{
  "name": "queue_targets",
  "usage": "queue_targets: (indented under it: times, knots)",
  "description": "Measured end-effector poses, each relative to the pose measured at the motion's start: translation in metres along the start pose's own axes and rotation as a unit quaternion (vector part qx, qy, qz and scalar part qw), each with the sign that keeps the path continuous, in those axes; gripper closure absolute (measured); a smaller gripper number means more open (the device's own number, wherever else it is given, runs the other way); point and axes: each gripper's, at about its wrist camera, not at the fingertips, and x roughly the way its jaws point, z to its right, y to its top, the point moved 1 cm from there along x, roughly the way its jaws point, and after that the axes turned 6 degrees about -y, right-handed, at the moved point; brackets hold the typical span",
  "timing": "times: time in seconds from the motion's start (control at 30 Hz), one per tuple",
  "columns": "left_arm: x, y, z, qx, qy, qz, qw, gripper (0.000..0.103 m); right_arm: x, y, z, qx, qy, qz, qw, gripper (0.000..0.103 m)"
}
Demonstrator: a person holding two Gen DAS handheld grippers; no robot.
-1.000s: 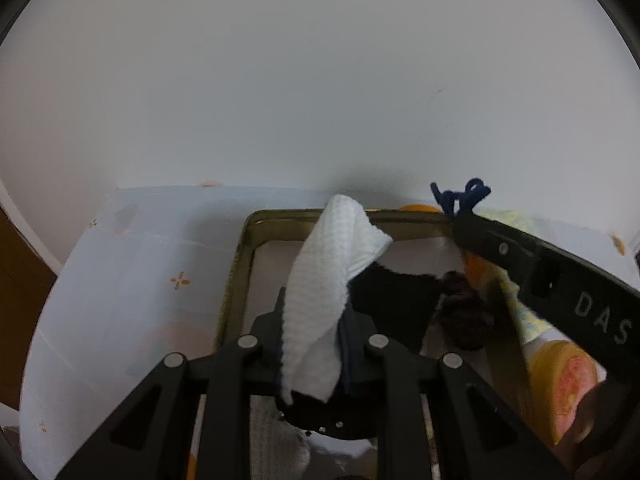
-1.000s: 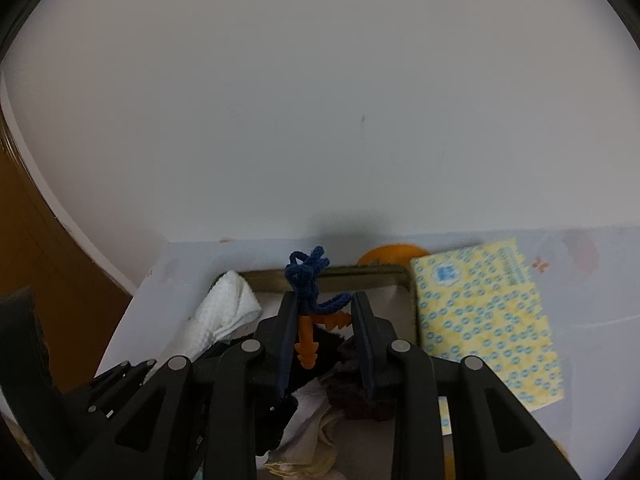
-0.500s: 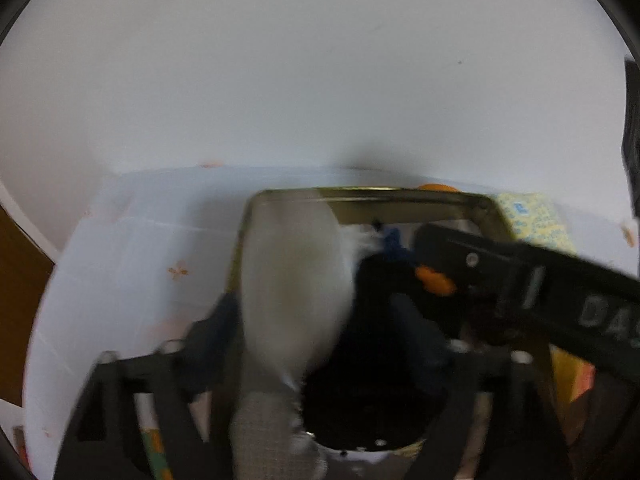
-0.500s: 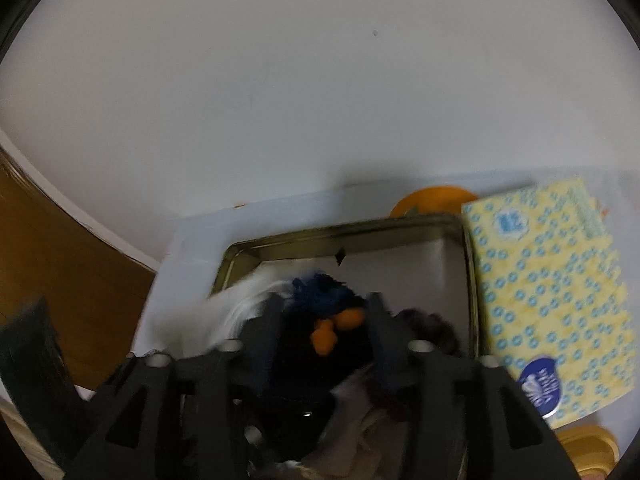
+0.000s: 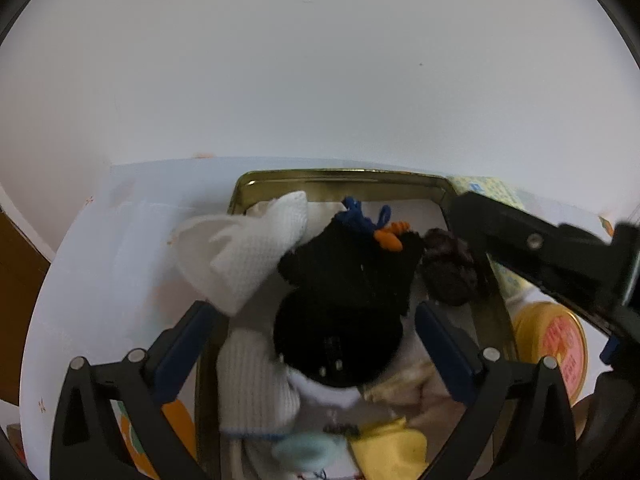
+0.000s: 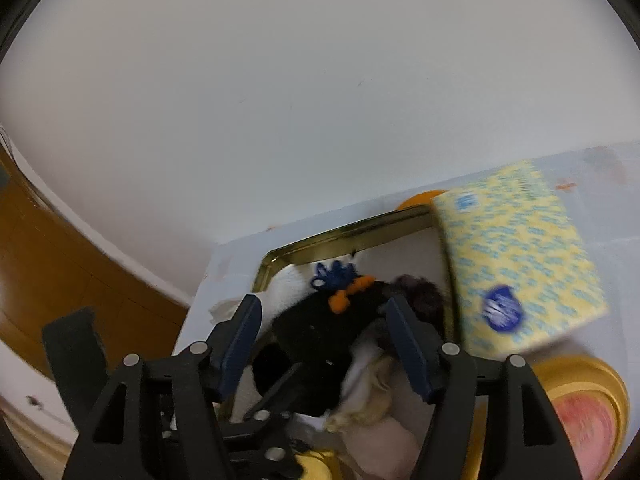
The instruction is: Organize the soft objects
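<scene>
Soft objects (image 5: 344, 288) half-hidden in tin (image 5: 340, 176); left gripper (image 5: 316, 344) and right gripper (image 6: 320, 344) just opened, empty.

You have a table under a pale blue cloth (image 5: 100, 248). On it sit a gold-rimmed tin tray (image 5: 340, 175), a yellow tissue pack (image 6: 516, 256) at its right edge, and a round yellow lid (image 5: 556, 344) nearer you.

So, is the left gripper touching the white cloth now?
Apart. In the left wrist view the left gripper stands wide open, and the white cloth lies over the tray rim, clear of both pads.
</scene>
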Motion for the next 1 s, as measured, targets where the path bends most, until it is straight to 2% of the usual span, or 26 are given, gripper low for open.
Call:
queue_targets:
  times: [0.17,0.23,0.3,0.37,0.47,0.63,0.7,0.77,0.87,1.0]
  knots:
    - [-0.019,-0.022,0.009,0.002,0.029,0.043,0.9987,0.001,-0.032,-0.026,0.002,-0.027,-0.039,0.084,0.995,0.035]
    - [-0.028,-0.032,0.015,0.011,0.052,0.075,0.9958,0.001,-0.039,-0.036,0.0,-0.036,-0.052,0.111,0.992,0.035]
    - [-0.038,-0.04,0.02,0.022,0.079,0.109,0.9907,0.001,-0.049,-0.048,-0.002,-0.048,-0.068,0.152,0.985,0.032]
    - [-0.044,-0.046,0.02,0.021,0.096,0.136,0.9858,0.001,-0.059,-0.057,-0.004,-0.058,-0.081,0.19,0.977,0.02]
    - [-0.055,-0.053,0.014,-0.011,0.089,0.172,0.9809,0.001,-0.073,-0.072,-0.008,-0.071,-0.103,0.248,0.961,0.02]
    - [-0.069,-0.063,-0.005,-0.065,0.058,0.225,0.9705,0.001,-0.081,-0.082,-0.013,-0.104,-0.129,0.297,0.941,0.018]
    - [-0.078,-0.068,-0.006,-0.077,0.051,0.248,0.9645,0.001,-0.082,-0.085,-0.015,-0.109,-0.134,0.303,0.937,0.017]
    - [-0.077,-0.075,-0.01,-0.077,0.056,0.258,0.9615,0.001,-0.084,-0.088,-0.017,-0.115,-0.136,0.315,0.932,0.016]
    - [-0.076,-0.077,-0.006,-0.066,0.066,0.257,0.9619,0.001,-0.085,-0.092,-0.019,-0.134,-0.142,0.323,0.926,0.013]
    - [-0.078,-0.08,-0.005,-0.053,0.069,0.268,0.9595,0.001,-0.086,-0.095,-0.02,-0.141,-0.14,0.331,0.922,0.013]
